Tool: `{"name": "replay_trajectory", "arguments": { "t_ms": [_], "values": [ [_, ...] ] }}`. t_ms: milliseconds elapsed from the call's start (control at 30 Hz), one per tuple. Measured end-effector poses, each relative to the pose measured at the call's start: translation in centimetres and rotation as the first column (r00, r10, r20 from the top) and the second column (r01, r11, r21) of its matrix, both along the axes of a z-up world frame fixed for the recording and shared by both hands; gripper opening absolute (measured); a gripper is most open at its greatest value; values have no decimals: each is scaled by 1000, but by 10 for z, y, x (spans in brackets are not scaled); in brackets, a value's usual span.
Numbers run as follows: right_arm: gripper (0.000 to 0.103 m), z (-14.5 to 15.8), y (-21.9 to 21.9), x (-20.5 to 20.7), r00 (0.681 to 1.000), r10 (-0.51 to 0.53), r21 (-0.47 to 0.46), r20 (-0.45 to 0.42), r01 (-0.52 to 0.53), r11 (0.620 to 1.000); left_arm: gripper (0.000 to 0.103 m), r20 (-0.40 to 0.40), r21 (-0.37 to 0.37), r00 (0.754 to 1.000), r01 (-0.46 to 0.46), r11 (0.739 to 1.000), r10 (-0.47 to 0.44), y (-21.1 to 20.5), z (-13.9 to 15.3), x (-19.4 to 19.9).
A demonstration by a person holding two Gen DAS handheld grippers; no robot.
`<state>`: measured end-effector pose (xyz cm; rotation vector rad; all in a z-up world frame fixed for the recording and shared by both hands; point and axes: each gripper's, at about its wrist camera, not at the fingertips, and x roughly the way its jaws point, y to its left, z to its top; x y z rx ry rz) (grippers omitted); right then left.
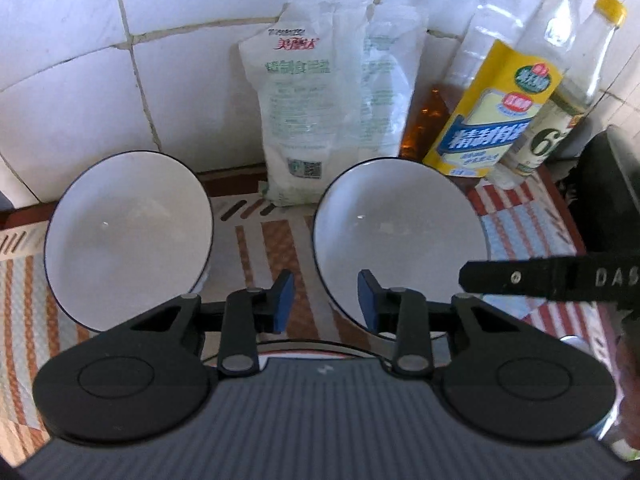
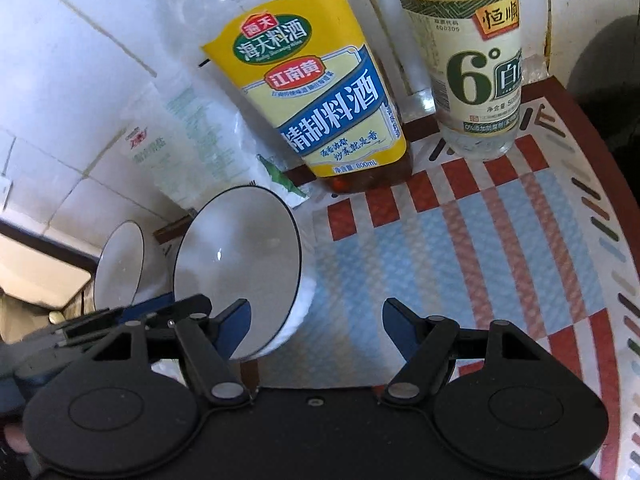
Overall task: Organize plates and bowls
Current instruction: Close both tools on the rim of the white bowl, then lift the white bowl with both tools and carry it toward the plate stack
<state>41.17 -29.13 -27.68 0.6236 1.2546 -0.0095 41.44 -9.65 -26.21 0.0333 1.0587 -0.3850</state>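
I hold tongs in each hand above a patterned mat (image 1: 272,248) against a tiled wall. Two white, dark-rimmed bowls sit side by side on the mat, apart, with bare mat between them.

From my left tongs (image 1: 326,300), the left bowl (image 1: 128,236) lies at about ten o'clock and the right bowl (image 1: 396,236) at about one o'clock. These jaws stand narrowly apart with nothing between them; the near rim of the right bowl passes just under the right pad, though I cannot tell whether it touches.

My right tongs (image 2: 316,328) are open wide and empty. From them the right bowl (image 2: 236,268) is at about ten o'clock, its near rim just by my left pad, while the left bowl (image 2: 120,264) lies farther off at nine o'clock.

So both tongs are nearest the right bowl, the left at its near-left rim, the right at its near-right rim. The bowls are round, with no long axis, so any rim point serves. I judge the next move a rim pinch to stack one bowl in the other. The bottles (image 2: 316,92) and salt bag (image 1: 316,112) stand behind at twelve o'clock.
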Motion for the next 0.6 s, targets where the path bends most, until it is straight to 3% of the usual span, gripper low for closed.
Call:
{"name": "replay_trajectory", "arguments": {
  "t_ms": [133, 167, 267, 433, 600],
  "values": [
    [68, -5, 5, 11, 1000, -2, -9, 4, 2, 1000, 16, -12, 2, 1000, -10, 1000, 10, 0, -4, 7],
    [59, -7, 6, 14, 1000, 0, -19, -3, 0, 1000, 13, -24, -8, 1000, -13, 1000, 13, 1, -5, 9],
    [17, -13, 8, 18, 1000, 3, -17, -25, -3, 1000, 10, -54, -58, 998, -18, 998, 15, 4, -4, 12],
    [16, -9, 16, 18, 998, 37, -68, -45, -40, 997, 10, -54, -43, 999, -6, 999, 4, 0, 0, 7],
    [16, 0, 13, 11, 998, 23, -45, -52, -26, 999, 10, -56, -30, 998, -4, 1000, 3, -1, 11, -5]
  ]
}}
